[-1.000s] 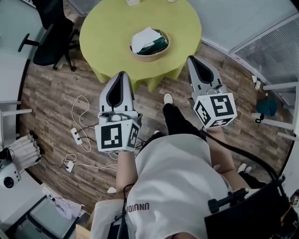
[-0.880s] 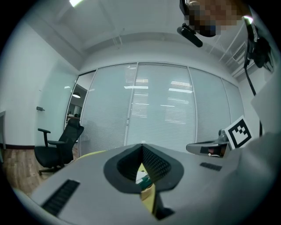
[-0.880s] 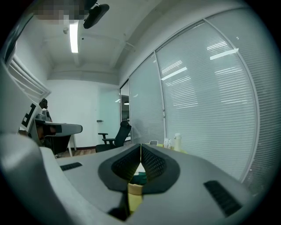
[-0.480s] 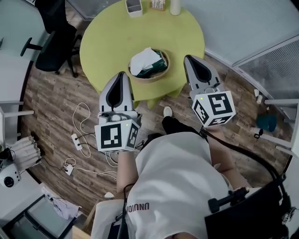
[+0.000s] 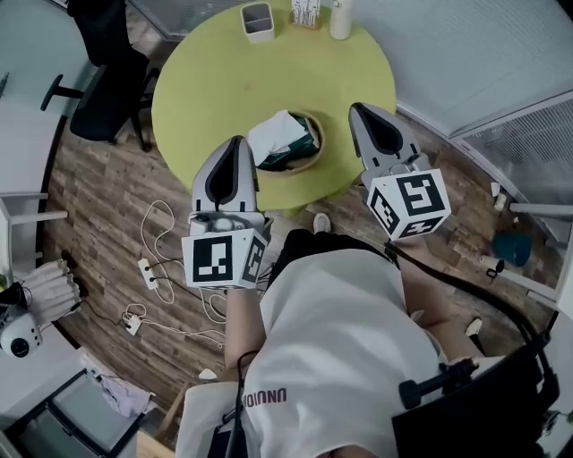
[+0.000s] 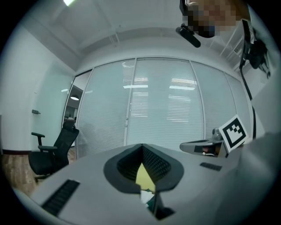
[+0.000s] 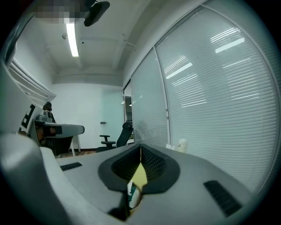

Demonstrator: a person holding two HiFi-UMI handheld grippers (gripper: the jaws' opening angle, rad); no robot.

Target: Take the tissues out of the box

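The person stands at the near edge of a round yellow-green desk, with a gripper held out level in each hand. The left gripper reaches over the desk's near rim, just left of a round basket. The right gripper is over the desk just to the basket's right, so the basket sits between the two. Neither touches it.

The dark green box lies in the basket. The white tissues stick up from it in a crumpled sheet, leaning toward the left gripper.

In the left gripper view the fingers are clenched tip to tip with nothing between them. Only a sliver of yellow desk and a bit of white and green shows through the gap below the tips. The right gripper view shows the same: its fingers meet at the tip and grasp nothing.

At the desk's far edge stand a small white container, a small holder and a white bottle. A black office chair stands on the wooden floor to the left, and white cables trail across the boards near the person's feet
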